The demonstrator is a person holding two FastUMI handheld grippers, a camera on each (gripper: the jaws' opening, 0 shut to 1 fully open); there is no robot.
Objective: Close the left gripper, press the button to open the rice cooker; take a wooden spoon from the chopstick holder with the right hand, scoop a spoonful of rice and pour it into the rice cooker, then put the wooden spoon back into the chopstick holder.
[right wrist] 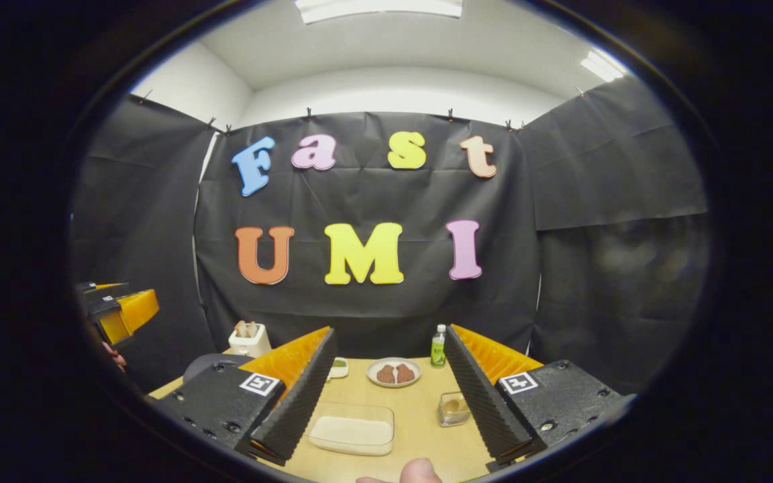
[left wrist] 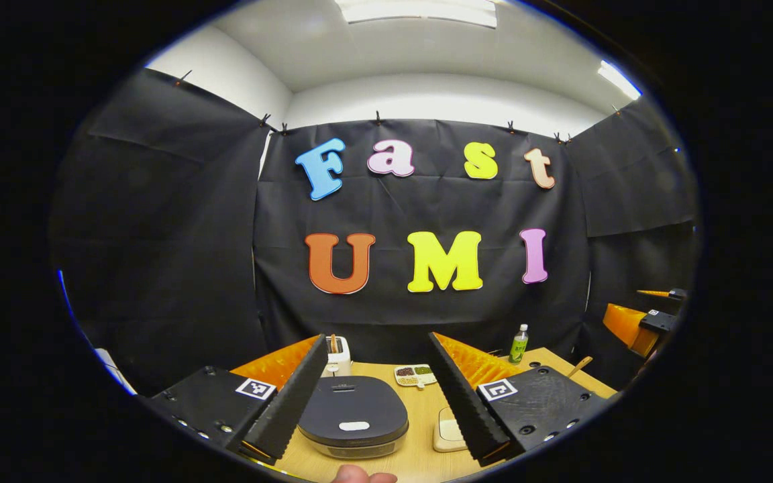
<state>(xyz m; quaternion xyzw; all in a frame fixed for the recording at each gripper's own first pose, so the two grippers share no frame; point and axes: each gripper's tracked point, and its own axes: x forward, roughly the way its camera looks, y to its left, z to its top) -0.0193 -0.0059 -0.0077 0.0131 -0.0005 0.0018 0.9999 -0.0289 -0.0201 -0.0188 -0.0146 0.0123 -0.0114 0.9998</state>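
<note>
Rice cooker (left wrist: 353, 417) is sitting near the table's front edge, lid shut, dark lid w/ a pale oval button (left wrist: 353, 426) at its front; in left gripper view it's lying right between your left gripper (left wrist: 368, 396) fingers, below them, not touching. You're holding the left gripper w/ fingers wide apart, nothing in it. In right gripper view the cooker is peeking out behind the left finger, toward the table's left edge.

Chopstick holder (left wrist: 337, 357) is standing behind the cooker at the table's back-left, white, w/ wooden handles poking up; in right gripper view it's at (right wrist: 248, 339). Can't tell which handle is the spoon.

Clear tub of rice (right wrist: 353, 428) is sitting near the front edge, between your right gripper (right wrist: 390, 392) fingers in right gripper view, untouched. Right gripper fingers are also spread apart, holding nothing. In left gripper view the right gripper is hanging over the table's right edge.

Farther out: small glass jar (right wrist: 454, 408) just beside the right finger, round plate (right wrist: 394, 371) w/ brown food toward the back edge, green bottle (right wrist: 438, 347) just behind it at the back edge. Divided dish (left wrist: 416, 375) w/ beans is sitting behind the cooker to its right. Your fingertip (right wrist: 420, 471) is showing at the bottom. Table (right wrist: 420, 429) is light wood.
</note>
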